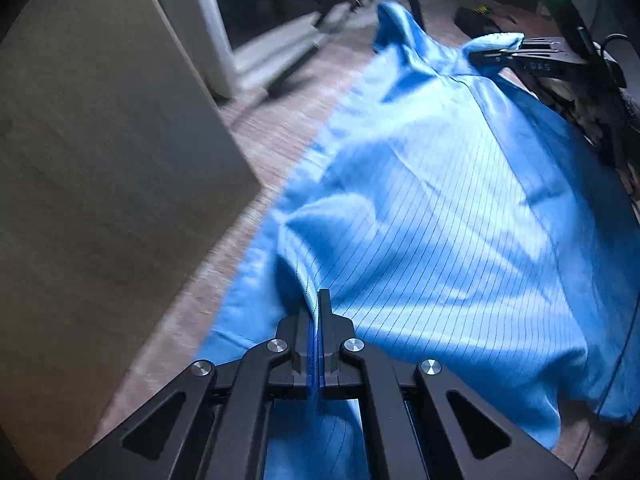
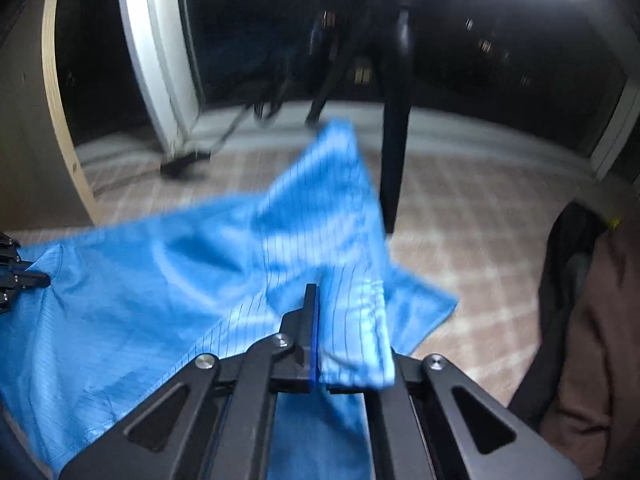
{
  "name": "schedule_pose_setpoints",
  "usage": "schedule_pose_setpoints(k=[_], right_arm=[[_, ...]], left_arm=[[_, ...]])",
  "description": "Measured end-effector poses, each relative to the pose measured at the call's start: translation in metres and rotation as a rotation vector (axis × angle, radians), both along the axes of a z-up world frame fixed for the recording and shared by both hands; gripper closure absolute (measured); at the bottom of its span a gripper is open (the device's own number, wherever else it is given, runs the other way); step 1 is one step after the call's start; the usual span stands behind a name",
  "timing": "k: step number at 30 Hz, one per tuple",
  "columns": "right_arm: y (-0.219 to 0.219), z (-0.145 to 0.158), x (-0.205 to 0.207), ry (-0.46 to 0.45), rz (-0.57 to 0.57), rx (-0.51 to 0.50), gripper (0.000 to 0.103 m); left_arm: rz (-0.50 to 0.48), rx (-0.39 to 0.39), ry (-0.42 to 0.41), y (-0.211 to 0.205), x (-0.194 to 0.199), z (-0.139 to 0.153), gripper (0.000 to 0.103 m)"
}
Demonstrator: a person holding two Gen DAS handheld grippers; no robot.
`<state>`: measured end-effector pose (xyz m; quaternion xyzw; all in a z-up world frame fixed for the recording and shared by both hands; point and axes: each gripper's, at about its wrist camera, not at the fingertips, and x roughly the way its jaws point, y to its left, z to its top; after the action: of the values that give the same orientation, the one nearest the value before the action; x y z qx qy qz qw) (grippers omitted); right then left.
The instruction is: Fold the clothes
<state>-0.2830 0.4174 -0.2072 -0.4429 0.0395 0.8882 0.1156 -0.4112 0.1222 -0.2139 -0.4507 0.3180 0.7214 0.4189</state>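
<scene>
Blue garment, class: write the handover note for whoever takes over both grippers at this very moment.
Left gripper: shut on an edge of the blue garment.
Right gripper: shut on another bunched edge of it; from the left wrist view it sits at the far end of the cloth.
The garment hangs spread between the two grippers, above the floor, with a corner flapping up. Views are motion-blurred.
Done: both edges gripped, cloth lifted.
Left: no fold visible yet; probably lay it flat, then fold.

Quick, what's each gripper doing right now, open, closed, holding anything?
Left gripper: closed, clamping the blue striped garment.
Right gripper: closed, clamping another part of the same garment.
</scene>
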Motion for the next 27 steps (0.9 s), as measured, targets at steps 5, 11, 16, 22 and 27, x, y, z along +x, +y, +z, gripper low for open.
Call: schedule_pose_setpoints(k=[5,11,16,22,27], right_arm=[[0.002,0.002,-0.019,0.011,-0.021,0.047,0.102],[0.007,-0.008,-0.017,-0.113,-0.092,0.098,0.072],[0.005,0.037,0.028,-0.032,-0.082,0.113,0.066],[-0.058,0.052,0.092,-0.049,0.144,-0.077,0.066],[-0.132,-0.001,0.115,-0.186,0.306,-0.111,0.066]], left_arm=[[0.077,-0.006,0.031,-0.003,-0.016,0.006,0.102],[0.088,-0.101,0.072,-0.013,-0.008,0.001,0.093],[0.139,-0.02,0.136,-0.069,0.003,0.073,0.084],[0.214,-0.006,0.206,-0.178,0.035,0.138,0.061],[0.359,-0.02,0.148,-0.258,0.049,0.123,0.06]])
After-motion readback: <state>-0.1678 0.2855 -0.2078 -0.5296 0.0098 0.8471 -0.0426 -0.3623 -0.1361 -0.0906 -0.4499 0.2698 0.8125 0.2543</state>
